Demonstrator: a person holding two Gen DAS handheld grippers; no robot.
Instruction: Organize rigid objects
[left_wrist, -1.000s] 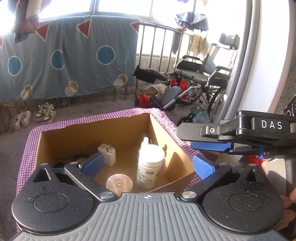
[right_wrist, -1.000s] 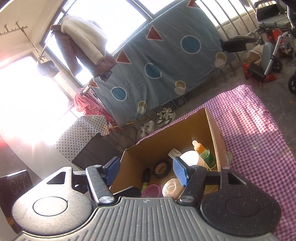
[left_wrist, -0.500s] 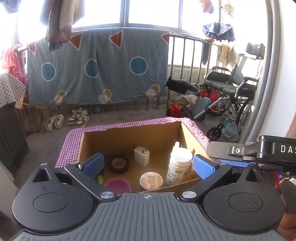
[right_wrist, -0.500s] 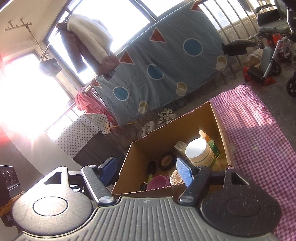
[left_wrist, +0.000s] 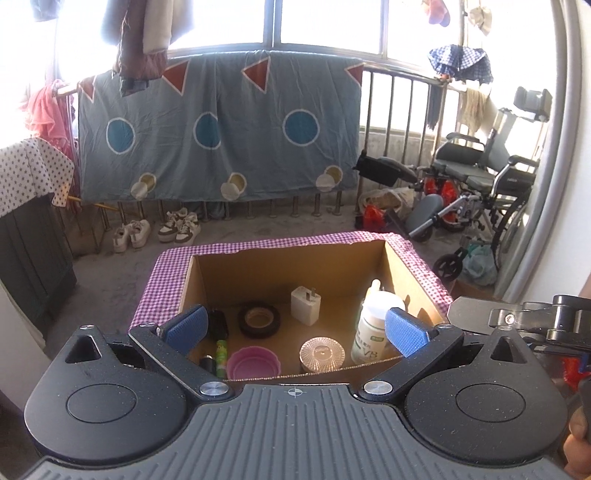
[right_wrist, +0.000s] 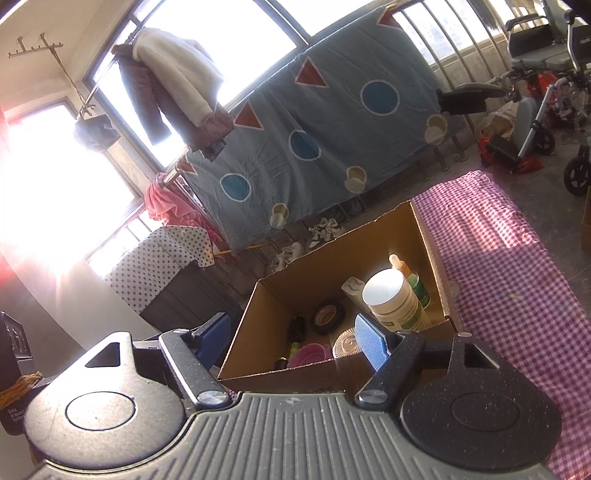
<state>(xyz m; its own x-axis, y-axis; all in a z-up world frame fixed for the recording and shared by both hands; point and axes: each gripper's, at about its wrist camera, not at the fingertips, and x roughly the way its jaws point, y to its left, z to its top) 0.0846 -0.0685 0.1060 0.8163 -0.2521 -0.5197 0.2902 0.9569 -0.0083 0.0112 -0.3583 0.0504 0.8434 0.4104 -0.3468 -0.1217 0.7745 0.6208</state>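
An open cardboard box (left_wrist: 280, 273) (right_wrist: 332, 266) sits on a purple checked cloth (right_wrist: 517, 266). Inside lie a white pill bottle (left_wrist: 369, 336) (right_wrist: 395, 299), a dropper bottle (right_wrist: 413, 280), a white charger plug (left_wrist: 306, 305), a black tape roll (left_wrist: 258, 319) (right_wrist: 328, 315), a pink bowl (left_wrist: 252, 363) (right_wrist: 309, 354), a clear glass lid (left_wrist: 322, 354) and a black-and-green stick (left_wrist: 220, 338). My left gripper (left_wrist: 295, 330) is open and empty, above the box's near edge. My right gripper (right_wrist: 291, 341) is open and empty, near the box's front left corner.
A wheelchair (left_wrist: 476, 184) stands at the right by a railing hung with a blue blanket (left_wrist: 218, 129). Shoes (left_wrist: 155, 229) lie on the floor behind the table. A dark cabinet with a dotted cloth (left_wrist: 26, 229) stands at the left. The right gripper's body (left_wrist: 524, 325) is just right of the left gripper.
Both grippers have pulled back and up from the box, so more of its inside shows. The white bottle stands in the box as before. Both jaws have stayed open.
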